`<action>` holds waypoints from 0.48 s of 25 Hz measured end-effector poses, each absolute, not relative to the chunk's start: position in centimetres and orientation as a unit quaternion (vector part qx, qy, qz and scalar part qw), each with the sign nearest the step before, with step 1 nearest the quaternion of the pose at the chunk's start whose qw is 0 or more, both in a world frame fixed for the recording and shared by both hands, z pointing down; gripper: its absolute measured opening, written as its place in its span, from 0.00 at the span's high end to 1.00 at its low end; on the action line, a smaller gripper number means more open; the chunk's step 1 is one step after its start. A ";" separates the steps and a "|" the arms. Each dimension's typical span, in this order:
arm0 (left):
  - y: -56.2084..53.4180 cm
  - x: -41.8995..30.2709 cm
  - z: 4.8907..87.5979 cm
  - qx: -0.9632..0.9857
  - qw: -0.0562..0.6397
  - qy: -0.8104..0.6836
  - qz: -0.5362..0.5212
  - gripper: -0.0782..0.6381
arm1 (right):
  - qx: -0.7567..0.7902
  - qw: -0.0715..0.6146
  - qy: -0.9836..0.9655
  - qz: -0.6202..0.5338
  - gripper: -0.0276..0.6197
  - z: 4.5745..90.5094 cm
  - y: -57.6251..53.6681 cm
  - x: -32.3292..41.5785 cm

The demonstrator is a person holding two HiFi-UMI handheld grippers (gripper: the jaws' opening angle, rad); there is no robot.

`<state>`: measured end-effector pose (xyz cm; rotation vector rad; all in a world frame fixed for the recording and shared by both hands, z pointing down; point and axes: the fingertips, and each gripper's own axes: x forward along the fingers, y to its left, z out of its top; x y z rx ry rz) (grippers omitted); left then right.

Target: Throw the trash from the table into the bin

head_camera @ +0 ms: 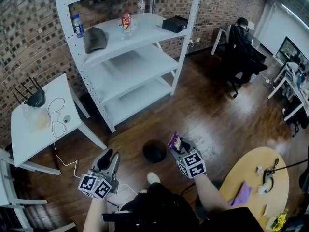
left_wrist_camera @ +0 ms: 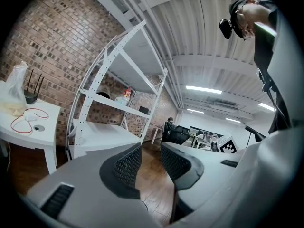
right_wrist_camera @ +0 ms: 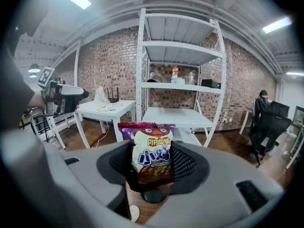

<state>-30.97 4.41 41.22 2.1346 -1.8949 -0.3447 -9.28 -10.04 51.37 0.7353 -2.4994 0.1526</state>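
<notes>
- The wooden floor (head_camera: 212, 115) carries a black bin (head_camera: 155, 151), standing in the open near the front of the white shelf rack (head_camera: 140, 62).
- The rack's upper shelf holds a blue-labelled bottle (head_camera: 78, 26) at its left end. A grey cap (head_camera: 95, 39) lies beside it, a red-labelled bottle (head_camera: 126, 21) stands mid-shelf and a black box (head_camera: 175, 23) sits at the right end.
- The white worktop (head_camera: 29, 139) bears a black router (head_camera: 35, 98) at its far edge, then a clear plastic bag (head_camera: 38, 118) and a looped white cable (head_camera: 61, 125).
- The round yellow worktop (head_camera: 251, 170) carries a purple wrapper (head_camera: 241, 195) towards its near edge.

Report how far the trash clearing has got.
Done: cannot tell; the bin looks dark inside. In hand: the right gripper is shut on a snack packet, near the bin; the left gripper is open and empty. Left: drop the packet, then a purple piece and small bits on the round table.
</notes>
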 end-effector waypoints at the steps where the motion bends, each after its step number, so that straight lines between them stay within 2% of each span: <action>1: 3.9 -31.2 41.4 0.732 0.137 -0.657 -0.116 0.71 | 0.274 0.268 -0.922 0.060 0.64 51.9 -10.9 -9.5; 12: -3.3 -30.8 49.8 0.699 0.209 -0.682 -0.038 0.71 | 0.212 0.340 -0.907 0.127 0.64 61.3 -13.6 -12.4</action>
